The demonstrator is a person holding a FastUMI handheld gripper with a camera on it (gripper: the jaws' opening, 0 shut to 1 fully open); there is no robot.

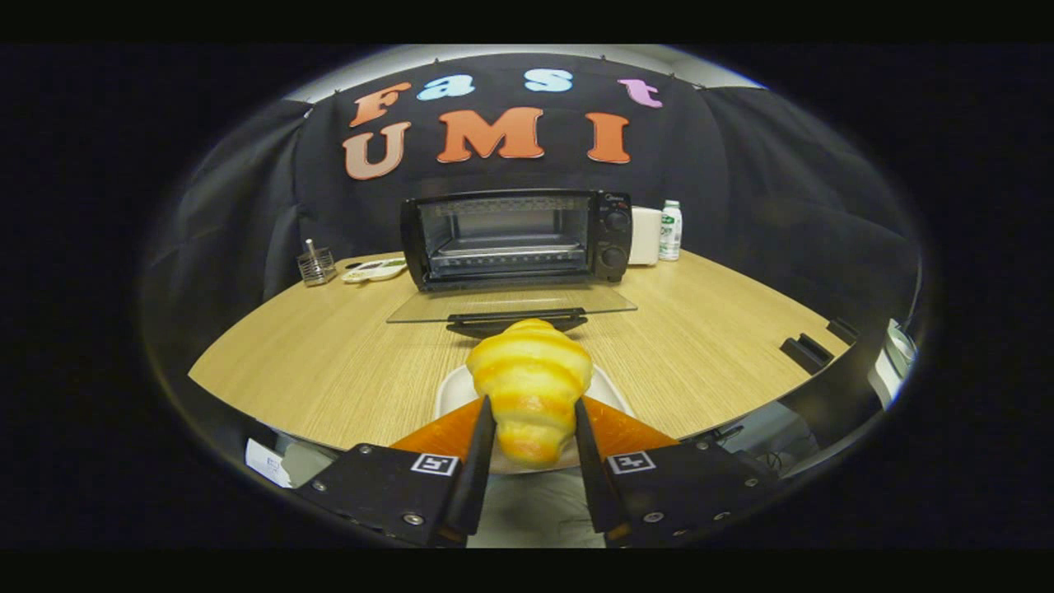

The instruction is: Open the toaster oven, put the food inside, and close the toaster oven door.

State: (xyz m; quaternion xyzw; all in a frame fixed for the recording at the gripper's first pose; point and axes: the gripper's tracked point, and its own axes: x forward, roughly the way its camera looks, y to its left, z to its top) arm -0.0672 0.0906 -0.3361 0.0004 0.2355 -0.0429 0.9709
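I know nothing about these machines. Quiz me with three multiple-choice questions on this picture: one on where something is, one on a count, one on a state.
1. Where is the croissant?
A. between the tongs, above the white plate
B. inside the toaster oven
C. beside the bottle

2. How many knobs on the oven front?
A. one
B. two
C. four

3. The oven door is:
A. shut
B. removed
C. folded down open

Answers: 1 A, both fingers press its sides; 2 B, two dials stacked at the oven's right; 3 C, the glass lies flat on the table.
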